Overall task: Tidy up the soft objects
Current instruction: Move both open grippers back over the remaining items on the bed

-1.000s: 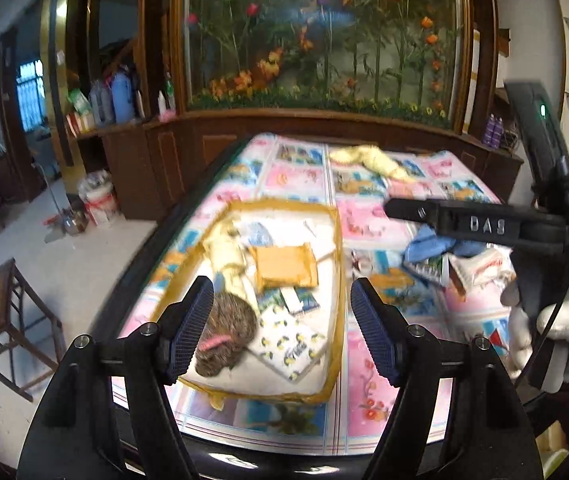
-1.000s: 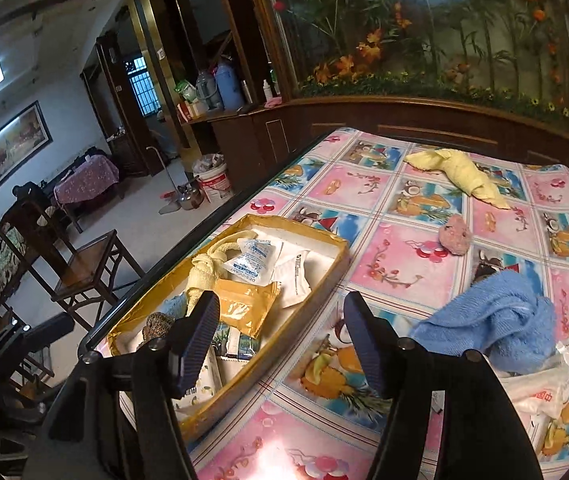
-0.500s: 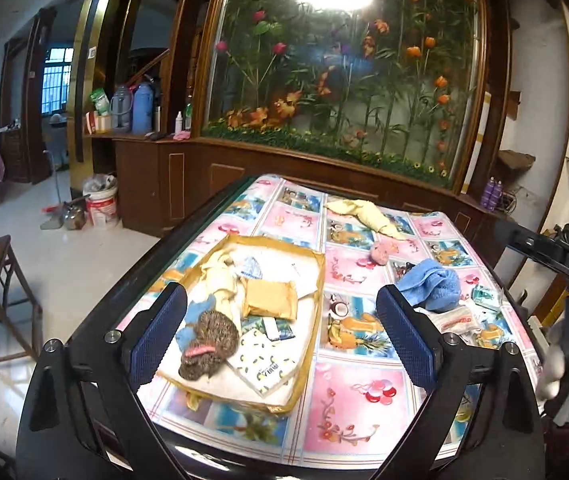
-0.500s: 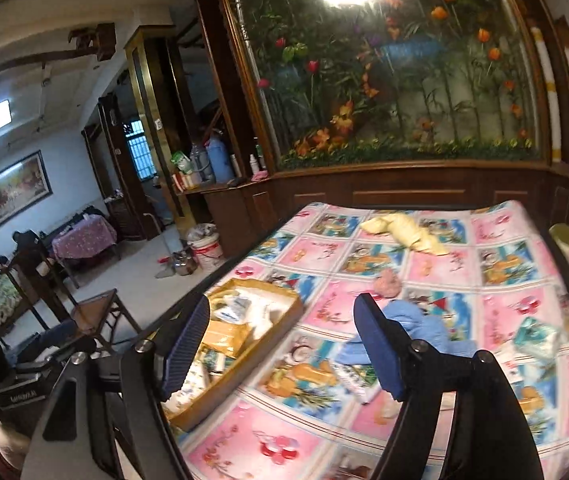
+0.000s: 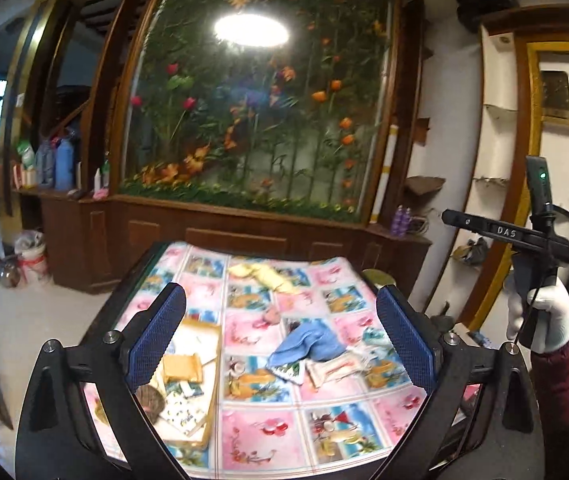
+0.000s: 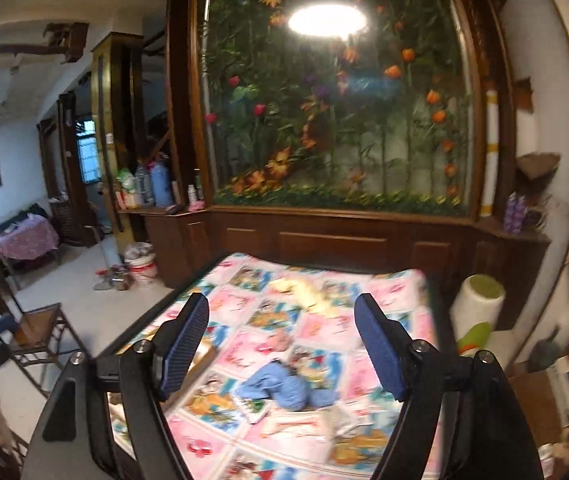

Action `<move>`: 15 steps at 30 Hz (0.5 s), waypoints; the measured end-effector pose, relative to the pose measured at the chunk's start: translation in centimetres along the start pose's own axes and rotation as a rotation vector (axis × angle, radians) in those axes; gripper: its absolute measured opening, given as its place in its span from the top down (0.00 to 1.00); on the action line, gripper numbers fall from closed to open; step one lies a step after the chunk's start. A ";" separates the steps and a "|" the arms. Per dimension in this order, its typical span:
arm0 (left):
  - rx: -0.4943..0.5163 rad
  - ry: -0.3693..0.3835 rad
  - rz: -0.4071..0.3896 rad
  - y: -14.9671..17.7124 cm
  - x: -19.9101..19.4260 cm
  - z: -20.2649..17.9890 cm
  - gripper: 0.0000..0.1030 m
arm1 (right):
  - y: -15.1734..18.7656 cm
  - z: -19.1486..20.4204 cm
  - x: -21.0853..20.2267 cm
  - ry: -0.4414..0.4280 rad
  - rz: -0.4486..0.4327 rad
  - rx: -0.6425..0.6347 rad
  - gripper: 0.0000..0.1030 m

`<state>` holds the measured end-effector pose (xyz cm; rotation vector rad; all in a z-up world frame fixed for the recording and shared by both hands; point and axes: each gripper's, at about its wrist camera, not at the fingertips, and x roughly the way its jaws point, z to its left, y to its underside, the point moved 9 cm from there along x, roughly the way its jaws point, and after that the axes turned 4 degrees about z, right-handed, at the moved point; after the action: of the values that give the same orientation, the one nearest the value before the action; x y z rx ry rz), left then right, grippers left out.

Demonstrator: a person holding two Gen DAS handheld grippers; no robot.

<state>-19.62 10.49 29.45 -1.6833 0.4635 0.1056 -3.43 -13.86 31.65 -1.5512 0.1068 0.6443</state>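
**Both grippers up and back from table, jaws wide, nothing held**

Both cameras have risen and pulled back since the earlier frames: table now sits low in each view, more of the wall and flower panel shows. Left gripper (image 5: 280, 336) jaws have opened wider within the last sec; wide, nothing between them. Right gripper (image 6: 282, 346) jaws have just been opening too; wide, empty. Right gripper's handle is seen in left view, gripped by a white-gloved hand (image 5: 544, 320) w/ dark red sleeve.

Surface: table (image 5: 260, 440) covered by pink/blue picture-print cloth. Yellow-rimmed tray (image 5: 210, 376) at left side, partly behind left finger; holds a tan packet (image 5: 182, 366), a brown knitted item (image 5: 150, 396), printed packs. Blue towel (image 5: 312, 344) lies crumpled on cloth near centre, well apart from tray, w/ flat packets (image 5: 336, 368) just beside it. Small pink soft item (image 5: 272, 314) beyond towel. Yellow cloth (image 5: 264, 274) at far edge.

Room: wood cabinet w/ large glass flower panel (image 5: 260, 120) behind table, lamp glare on glass. Bottles (image 5: 56, 164) on side ledge at left. White bucket (image 5: 32, 256) on floor. Wood chair (image 6: 40, 328) at left in right view. Right view blurred.
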 end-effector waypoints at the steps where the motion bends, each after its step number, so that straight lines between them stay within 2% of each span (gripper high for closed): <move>1: 0.019 0.001 -0.010 -0.8 -0.5 -0.4 0.06 | -0.3 -0.4 -0.5 0.019 0.003 -0.001 0.22; 3: 0.053 -0.027 -0.036 -1.3 -1.2 -0.6 0.06 | 0.0 -1.0 -1.1 0.016 0.003 0.011 0.20; 5: 0.052 -0.044 -0.047 -0.4 -1.0 -0.2 0.06 | 1.8 -1.2 -0.2 0.001 0.036 0.022 0.20; 9: -0.002 -0.044 0.055 2.9 2.7 1.4 0.06 | 7.0 -1.1 5.4 -0.062 0.178 0.086 0.20; 12: -0.021 -0.127 0.109 5.5 5.8 3.0 0.06 | 10.1 0.0 10.0 -0.105 0.263 0.108 0.20; 15: -0.039 -0.180 0.154 8.1 8.7 4.2 0.06 | 12.5 1.5 13.1 -0.152 0.299 0.110 0.20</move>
<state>-13.79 11.63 18.30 -1.6571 0.4567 0.3785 1.39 -9.66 14.65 -1.3865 0.2589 0.9734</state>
